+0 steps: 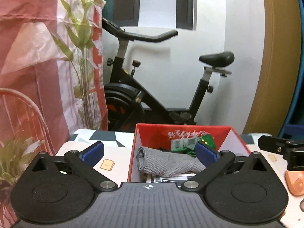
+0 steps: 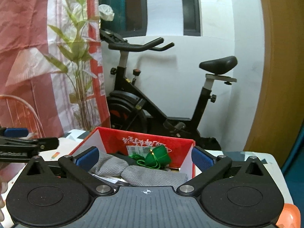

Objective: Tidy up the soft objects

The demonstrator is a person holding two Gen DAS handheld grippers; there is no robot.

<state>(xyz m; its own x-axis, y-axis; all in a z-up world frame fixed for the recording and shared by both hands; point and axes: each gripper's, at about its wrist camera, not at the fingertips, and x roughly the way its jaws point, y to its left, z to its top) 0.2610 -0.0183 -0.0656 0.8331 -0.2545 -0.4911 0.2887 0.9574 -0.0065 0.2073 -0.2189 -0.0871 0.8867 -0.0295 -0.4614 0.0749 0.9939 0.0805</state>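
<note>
Patterned tabletop (image 1: 114, 163) carried both wide-open, empty black grippers, left (image 1: 150, 153) and right (image 2: 145, 156), at six o'clock, beyond which the limp, light grey mesh cloth (image 2: 152, 174) lay slumped inside the red cardboard box (image 2: 161, 142) at twelve o'clock, probably best pinched at its bunched middle fold.

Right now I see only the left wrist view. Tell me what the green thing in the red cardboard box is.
Observer: It is a small green pyramid-shaped pouch with a green cord. It lies in the red cardboard box, behind the grey knitted cloth.
Operator: Report the right hand-held gripper.
Observer: The right hand-held gripper is open, above the box, with nothing between its blue pads.
Operator: Check the cloth's right end.
Observer: It ends close to the box's near right corner.
</note>
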